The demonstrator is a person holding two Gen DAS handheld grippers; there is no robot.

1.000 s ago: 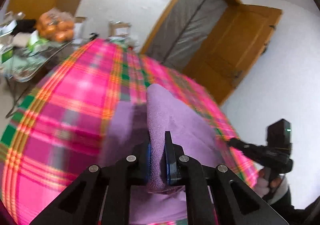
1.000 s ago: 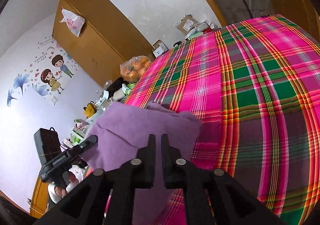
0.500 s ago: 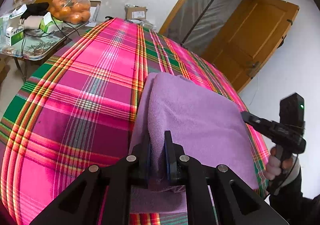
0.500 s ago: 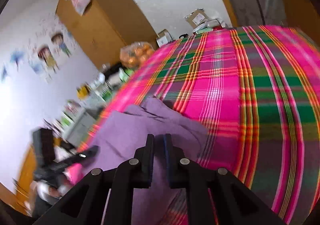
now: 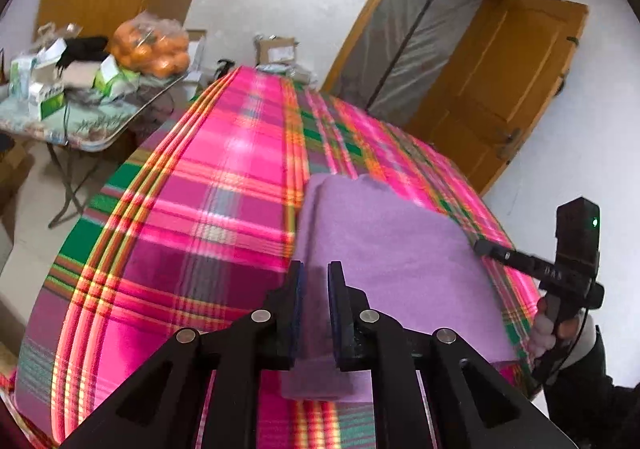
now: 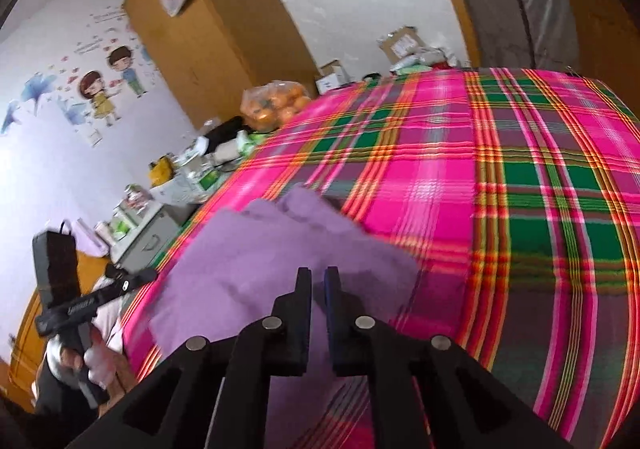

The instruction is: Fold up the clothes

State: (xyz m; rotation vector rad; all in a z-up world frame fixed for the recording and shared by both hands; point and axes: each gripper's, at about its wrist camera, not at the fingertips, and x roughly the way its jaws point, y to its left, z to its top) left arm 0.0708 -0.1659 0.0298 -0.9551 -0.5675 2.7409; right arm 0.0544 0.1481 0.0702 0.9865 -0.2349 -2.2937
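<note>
Left gripper (image 5: 316, 281) clamped on the purple towel's (image 5: 392, 249) near edge. Right gripper (image 6: 318, 285) jaws just reopened slightly, pinching the same towel on the plaid bedspread (image 5: 208, 177).

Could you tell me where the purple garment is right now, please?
The purple garment lies on the plaid bedspread, low and centre in both wrist views, near the bed's near edge.

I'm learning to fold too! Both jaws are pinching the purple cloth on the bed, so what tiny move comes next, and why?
Probably lower both corners onto the plaid bedspread and let go. The left gripper and right gripper each pinch a near corner of the purple cloth, which already lies doubled over, its far fold resting on the bed. The right jaws have just been opening slightly, cloth between them.
</note>
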